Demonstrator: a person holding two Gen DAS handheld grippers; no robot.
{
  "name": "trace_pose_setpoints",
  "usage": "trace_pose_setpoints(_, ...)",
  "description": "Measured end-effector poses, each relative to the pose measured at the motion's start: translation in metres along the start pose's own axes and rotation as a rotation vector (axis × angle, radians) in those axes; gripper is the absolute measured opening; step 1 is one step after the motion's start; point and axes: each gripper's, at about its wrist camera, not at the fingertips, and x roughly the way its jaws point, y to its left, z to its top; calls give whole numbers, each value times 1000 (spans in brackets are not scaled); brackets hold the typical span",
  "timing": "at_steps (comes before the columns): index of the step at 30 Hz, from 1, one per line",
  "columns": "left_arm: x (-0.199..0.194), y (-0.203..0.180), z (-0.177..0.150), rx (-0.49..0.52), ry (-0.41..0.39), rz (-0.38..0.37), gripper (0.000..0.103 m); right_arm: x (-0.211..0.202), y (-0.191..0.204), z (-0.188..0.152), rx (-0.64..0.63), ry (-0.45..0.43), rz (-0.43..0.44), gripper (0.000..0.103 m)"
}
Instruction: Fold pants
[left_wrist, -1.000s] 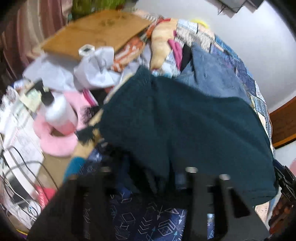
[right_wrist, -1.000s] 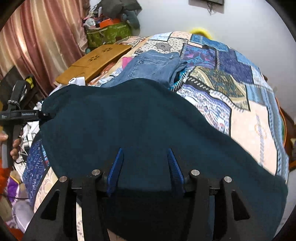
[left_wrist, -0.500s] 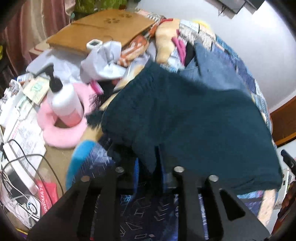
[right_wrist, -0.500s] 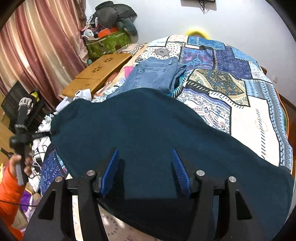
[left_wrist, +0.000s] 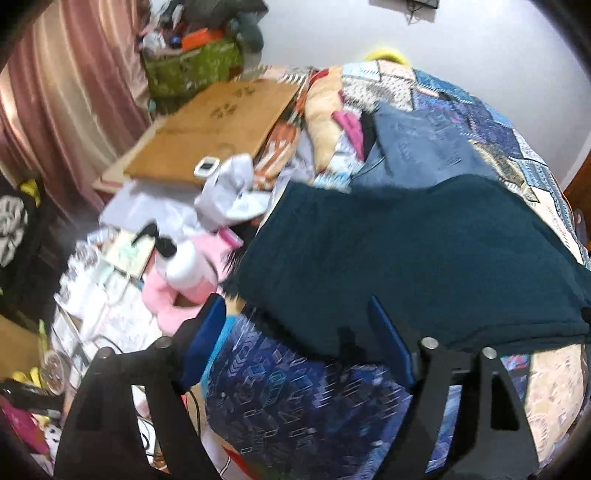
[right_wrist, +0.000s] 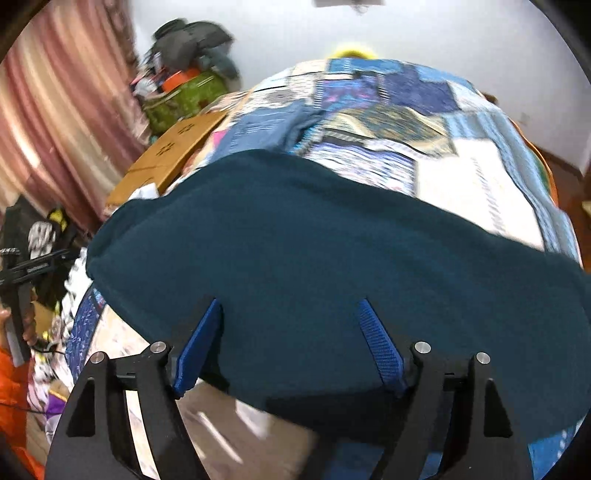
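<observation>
Dark teal pants (left_wrist: 406, 258) lie spread flat across the patchwork bedspread (left_wrist: 491, 125). My left gripper (left_wrist: 295, 314) hovers above the pants' near edge; its jaws are opening wide and its blue pads (left_wrist: 205, 339) hold nothing. In the right wrist view the same teal pants (right_wrist: 332, 251) fill the middle. My right gripper (right_wrist: 290, 314) hangs over their near edge, its jaws opening too, with cloth below the blue pads (right_wrist: 380, 347) but not pinched.
Folded blue jeans (left_wrist: 417, 147) lie beyond the pants. A wooden lap table (left_wrist: 214, 133), white cloth (left_wrist: 232, 192), a lotion bottle (left_wrist: 181, 266) and pink slippers (left_wrist: 166, 299) crowd the bed's left side. A person's hand with the other gripper (right_wrist: 26, 280) shows far left.
Both grippers have let go of the teal pants and spread their jaws. The left one rose and pulled back from the cloth; the right one shifted sideways along the near edge.
</observation>
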Motion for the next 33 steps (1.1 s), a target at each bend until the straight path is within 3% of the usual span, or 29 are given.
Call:
trace_pose_setpoints(7,-13,-63,29,79,-44,-66,87,-36,-66,-32,139,-19,-90,74)
trace_pose_setpoints(16,11,-175,44,198,49,-207,87,-98,-122,-66,248,-92,-161,72)
trace_pose_setpoints(20,20,-226,34,308,87,-243,87,-121,-148,-74,326,-131,-273,74)
trace_pose_setpoints(24,28,-262,24,380,140,-291,87,-141,-191,-92,517,-162,-259,74)
trace_pose_setpoints(27,23,-287,17,438,112,-286,96,-143,-219,-106,657,-151,-211,74)
trace_pose_setpoints(33,28,-318,11,480,129,-321,97,-129,-247,-117,796,-152,-131,74)
